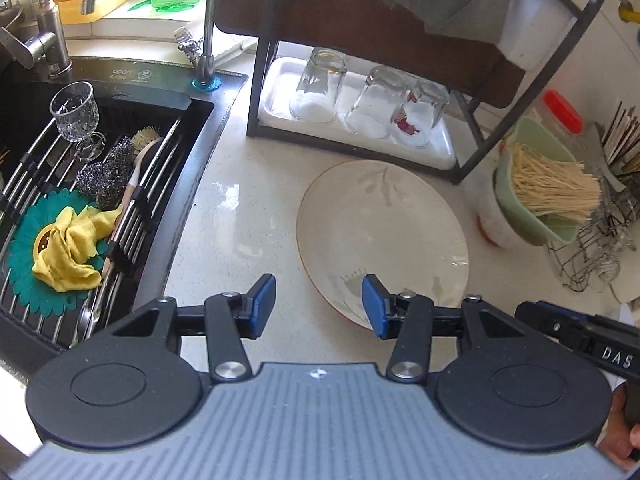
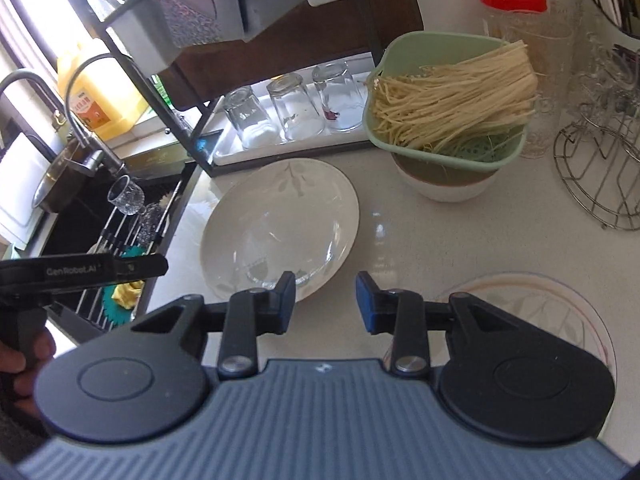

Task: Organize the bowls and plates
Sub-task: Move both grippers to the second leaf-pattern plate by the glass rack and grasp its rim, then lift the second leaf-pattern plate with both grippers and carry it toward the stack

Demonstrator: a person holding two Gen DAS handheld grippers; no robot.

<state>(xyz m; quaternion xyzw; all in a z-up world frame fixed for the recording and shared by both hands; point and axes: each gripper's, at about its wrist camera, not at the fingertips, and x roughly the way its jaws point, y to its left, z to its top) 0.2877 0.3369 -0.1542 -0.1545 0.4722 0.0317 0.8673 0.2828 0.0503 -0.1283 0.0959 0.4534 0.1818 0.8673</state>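
Note:
A large white plate with a grey leaf pattern (image 1: 380, 232) lies flat on the pale counter; it also shows in the right wrist view (image 2: 280, 224). My left gripper (image 1: 319, 306) is open and empty just above the plate's near-left rim. My right gripper (image 2: 326, 300) is open and empty at the plate's near-right edge. A second plate with a reddish rim (image 2: 532, 304) lies under the right gripper's right arm, partly hidden. A white bowl (image 2: 444, 186) stands behind, under a green strainer basket of dry noodles (image 2: 448, 96).
A black dish rack (image 1: 360, 60) with three upturned glasses on a white tray (image 1: 360, 108) stands behind the plate. The black sink (image 1: 100, 184) with a rack, goblet, scrubbers and yellow cloth is left. A wire stand (image 2: 600, 168) and red-lidded jar (image 2: 516, 12) are right.

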